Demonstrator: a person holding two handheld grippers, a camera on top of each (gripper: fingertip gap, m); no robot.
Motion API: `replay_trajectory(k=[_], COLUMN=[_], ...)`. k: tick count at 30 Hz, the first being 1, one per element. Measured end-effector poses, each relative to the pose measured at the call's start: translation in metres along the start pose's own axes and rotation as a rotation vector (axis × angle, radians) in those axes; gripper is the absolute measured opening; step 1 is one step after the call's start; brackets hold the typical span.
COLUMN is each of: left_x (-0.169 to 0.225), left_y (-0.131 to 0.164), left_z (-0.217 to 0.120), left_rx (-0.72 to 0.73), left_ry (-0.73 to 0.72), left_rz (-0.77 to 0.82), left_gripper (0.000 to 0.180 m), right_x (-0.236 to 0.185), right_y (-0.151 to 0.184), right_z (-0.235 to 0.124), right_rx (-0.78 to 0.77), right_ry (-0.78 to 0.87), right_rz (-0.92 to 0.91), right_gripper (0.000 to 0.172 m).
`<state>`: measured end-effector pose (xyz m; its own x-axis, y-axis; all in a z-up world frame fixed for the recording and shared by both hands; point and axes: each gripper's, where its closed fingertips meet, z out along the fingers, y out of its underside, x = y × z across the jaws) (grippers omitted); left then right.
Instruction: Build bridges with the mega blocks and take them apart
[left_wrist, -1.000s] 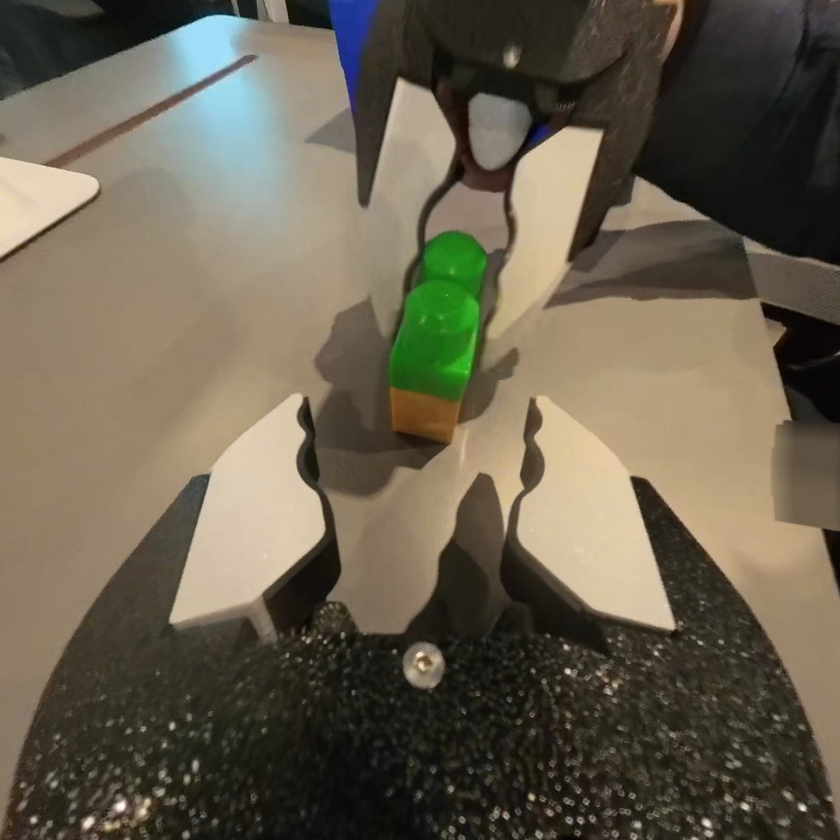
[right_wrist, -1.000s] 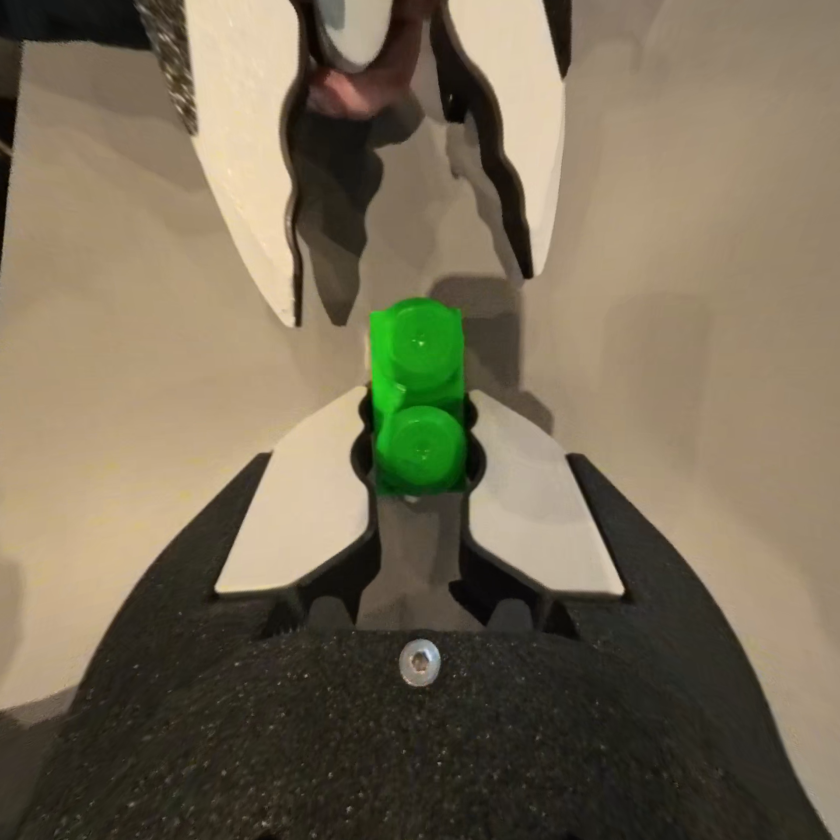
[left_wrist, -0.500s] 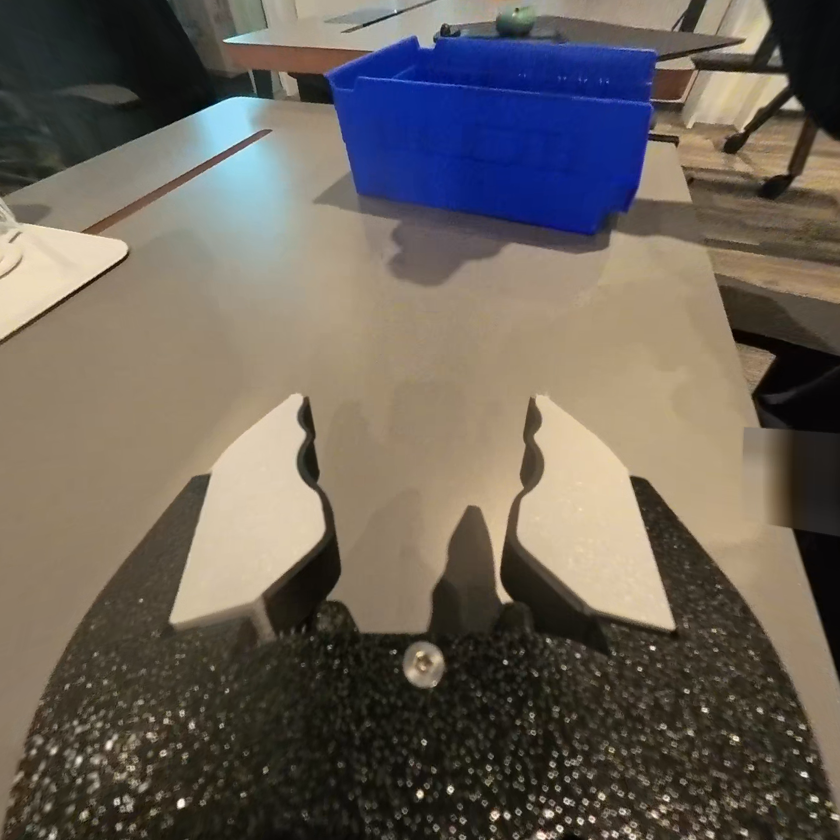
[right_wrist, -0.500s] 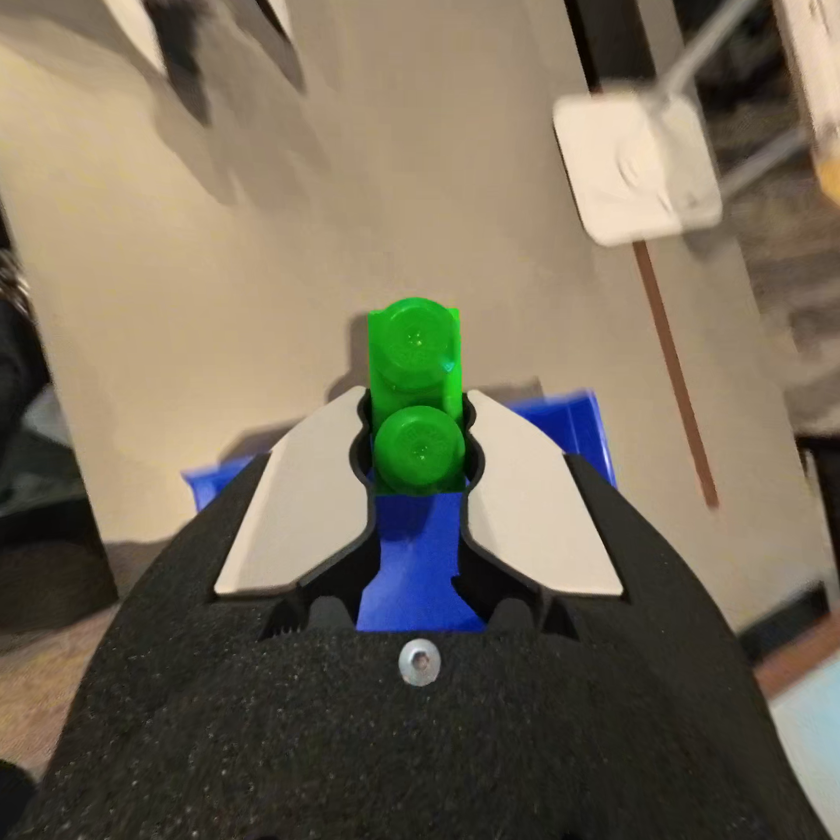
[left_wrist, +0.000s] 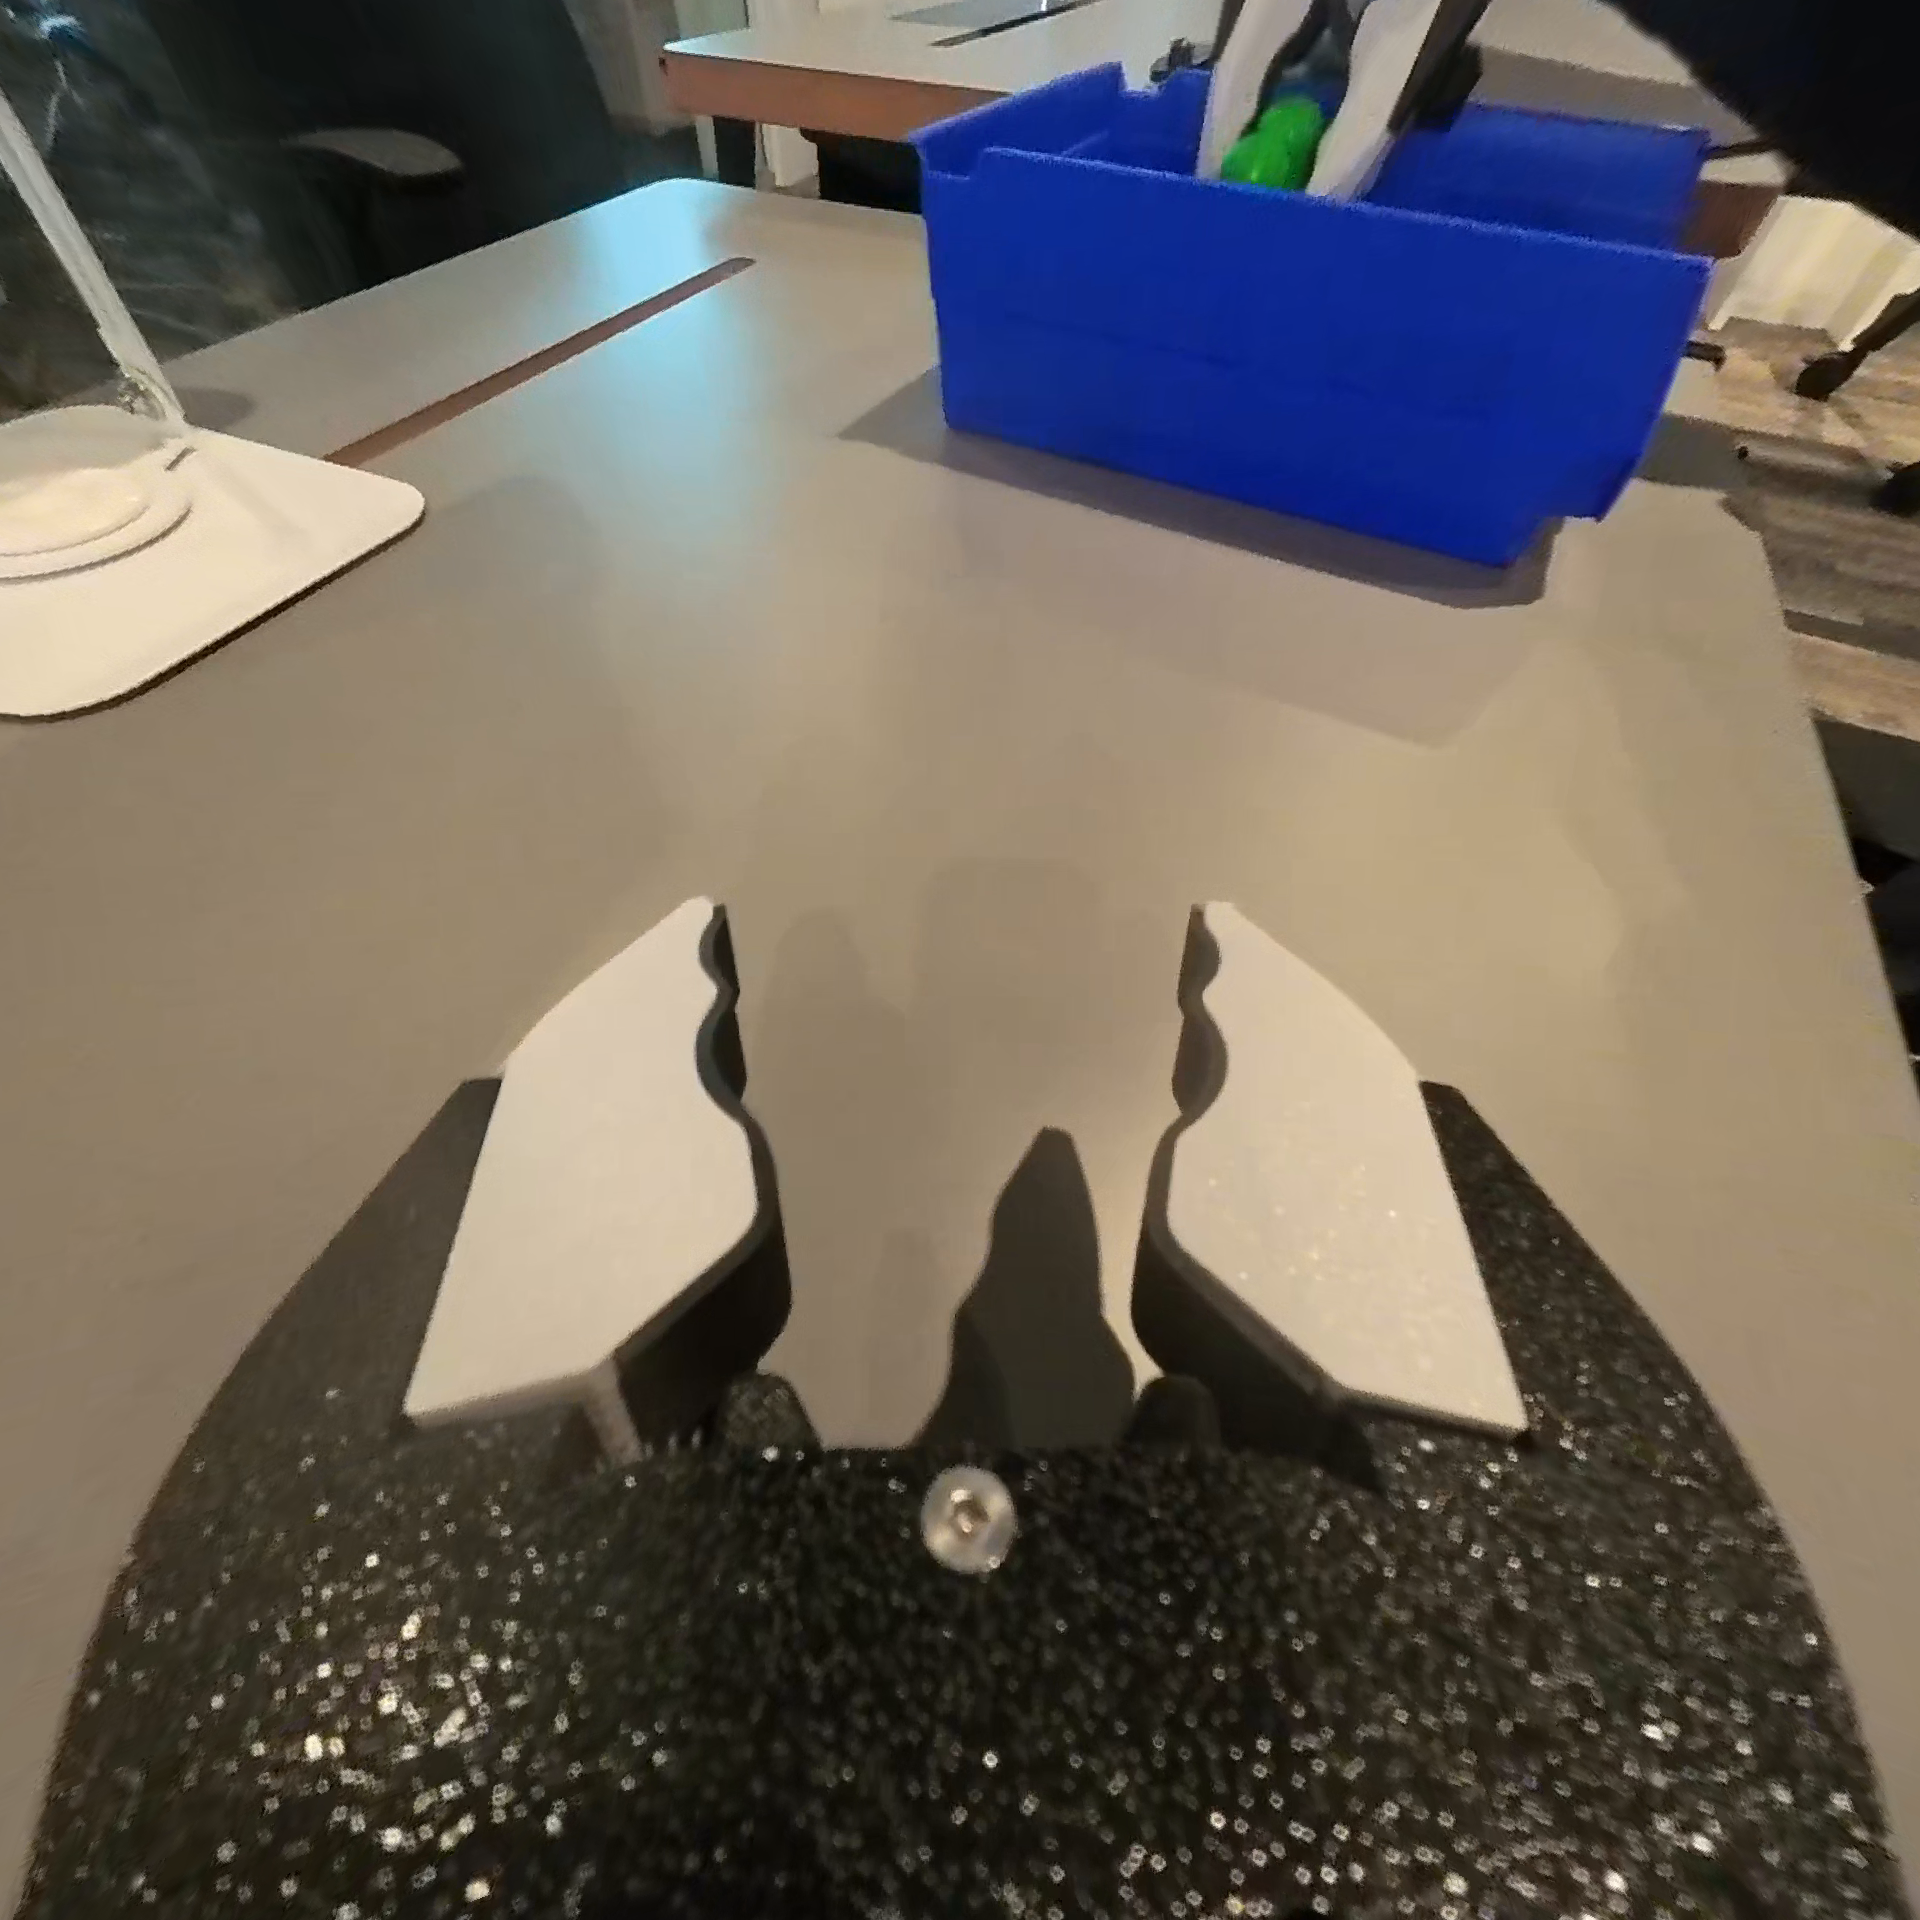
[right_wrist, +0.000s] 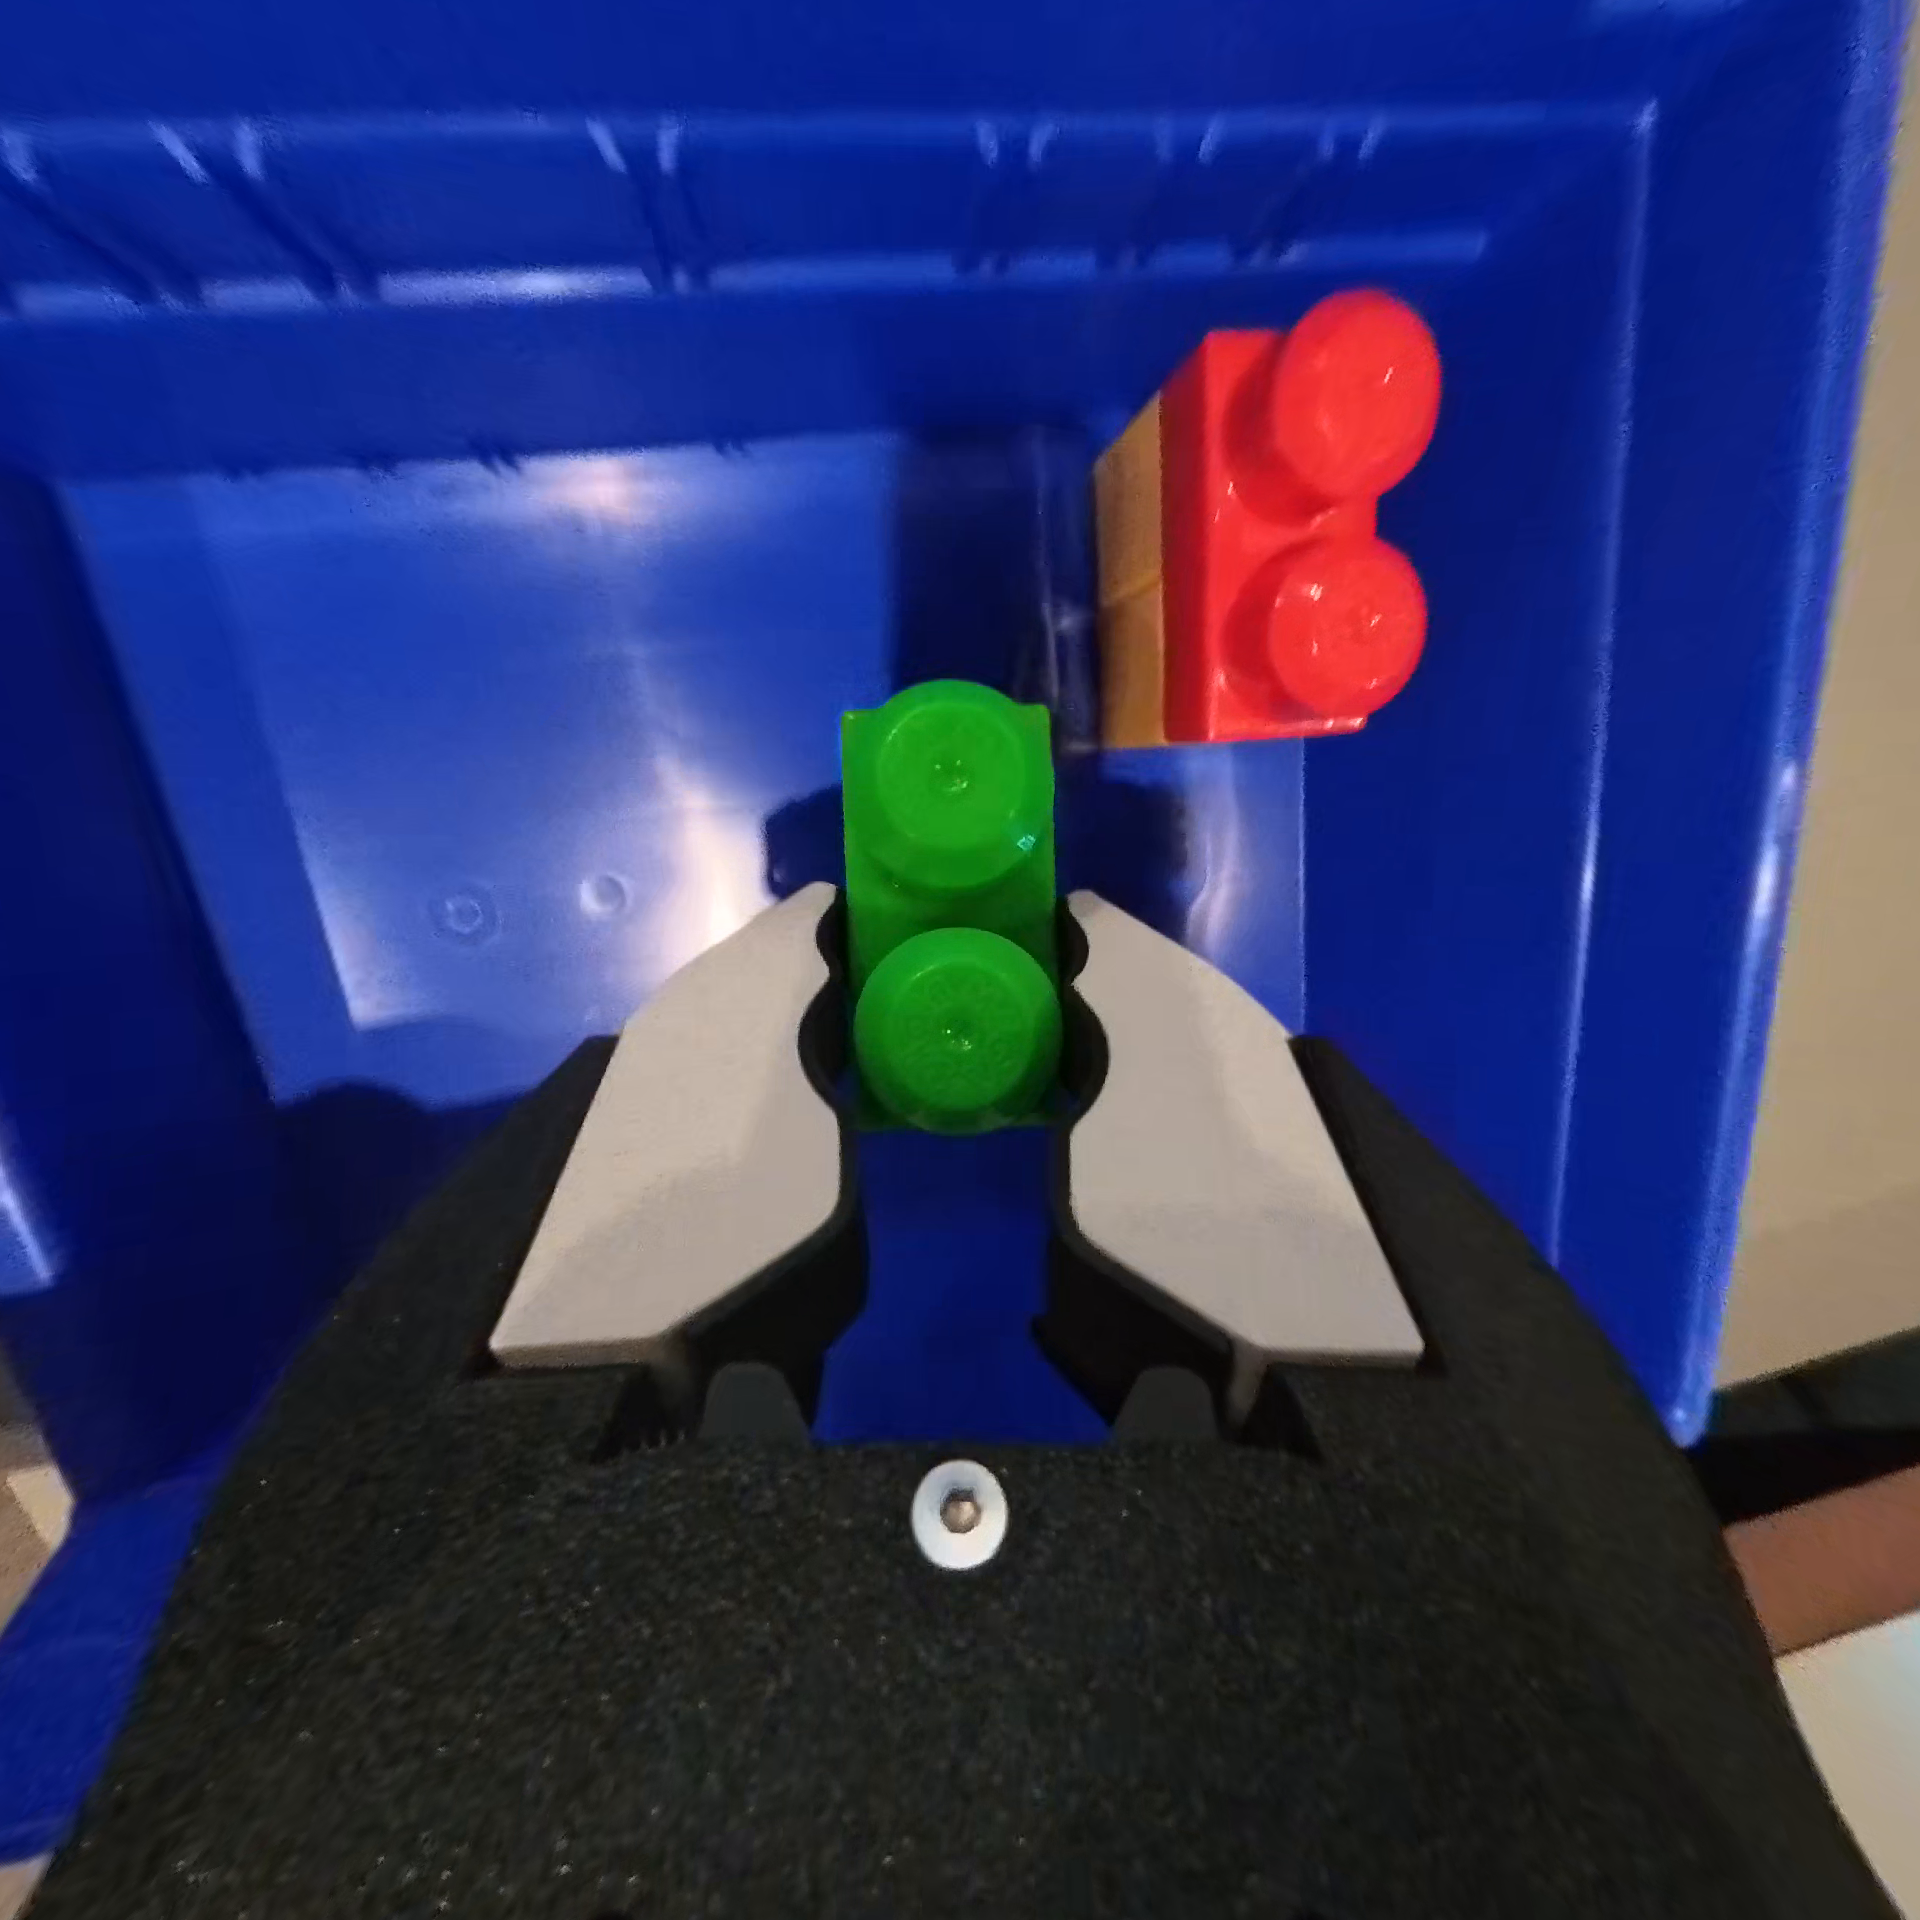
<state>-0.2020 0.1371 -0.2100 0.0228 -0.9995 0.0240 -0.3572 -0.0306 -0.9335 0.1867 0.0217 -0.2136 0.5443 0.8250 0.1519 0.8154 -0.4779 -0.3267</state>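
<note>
My right gripper (right_wrist: 951, 914) is shut on a green two-stud block (right_wrist: 951, 862), its pads pressed on both sides, and holds it over the inside of the blue bin (right_wrist: 520, 675). A red two-stud block (right_wrist: 1278, 540) with a tan underside lies in the bin's far right corner. In the left wrist view the right gripper (left_wrist: 1283, 145) with the green block (left_wrist: 1273, 145) shows above the blue bin (left_wrist: 1299, 343) at the far end of the table. My left gripper (left_wrist: 961, 914) is open and empty above the bare grey table (left_wrist: 727, 727).
A white lamp base (left_wrist: 156, 561) with a clear stem stands at the table's left. A brown groove (left_wrist: 551, 364) runs along the table top. Another table and office chair legs lie beyond the bin. The table's right edge (left_wrist: 1829, 831) is near.
My right gripper lifted the green block off the table and carried it over the blue bin. My left gripper stayed open and drew back; the block has left the space in front of it.
</note>
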Motion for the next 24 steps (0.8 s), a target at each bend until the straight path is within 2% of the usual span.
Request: replay_trajectory(k=[1,4,7,9,14,19,21,22,24], left_x=[-0.001,-0.001,0.0,0.0,0.001,0.004,0.006,0.006,0.007], left_y=[0.001,0.002,0.002,0.003,0.004,0.009,0.01,0.011,0.011], left_z=[0.0,0.001,0.002,0.003,0.003,0.006,0.008,0.008,0.009], left_rx=[-0.002,-0.006,-0.009,-0.014,-0.022,-0.041,-0.05,-0.053,-0.057], left_ry=[-0.003,-0.004,0.001,0.004,0.011,0.031,0.038,0.041,0.044], left_rz=[-0.001,-0.005,-0.005,-0.004,-0.002,-0.005,-0.002,0.0,0.005], left_gripper=[0.081,0.081,0.081,0.081,0.081,0.08,0.08,0.08,0.08], right_x=[0.0,-0.002,-0.004,-0.003,-0.002,0.002,0.004,0.003,0.006], right_y=[0.005,0.02,0.027,0.028,0.015,0.013,0.012,0.012,0.012], right_z=[0.003,0.008,0.005,-0.004,-0.023,-0.019,-0.016,-0.014,-0.014], right_rx=[-0.021,-0.091,-0.123,-0.149,-0.172,-0.261,-0.279,-0.29,-0.308], right_ry=[-0.013,-0.05,-0.065,-0.047,-0.043,-0.074,-0.085,-0.101,-0.096], right_rz=[0.006,0.033,0.054,0.054,0.103,0.234,0.247,0.245,0.215], right_gripper=[0.037,0.037,0.049,0.051,0.039,0.042,0.037,0.029,0.028])
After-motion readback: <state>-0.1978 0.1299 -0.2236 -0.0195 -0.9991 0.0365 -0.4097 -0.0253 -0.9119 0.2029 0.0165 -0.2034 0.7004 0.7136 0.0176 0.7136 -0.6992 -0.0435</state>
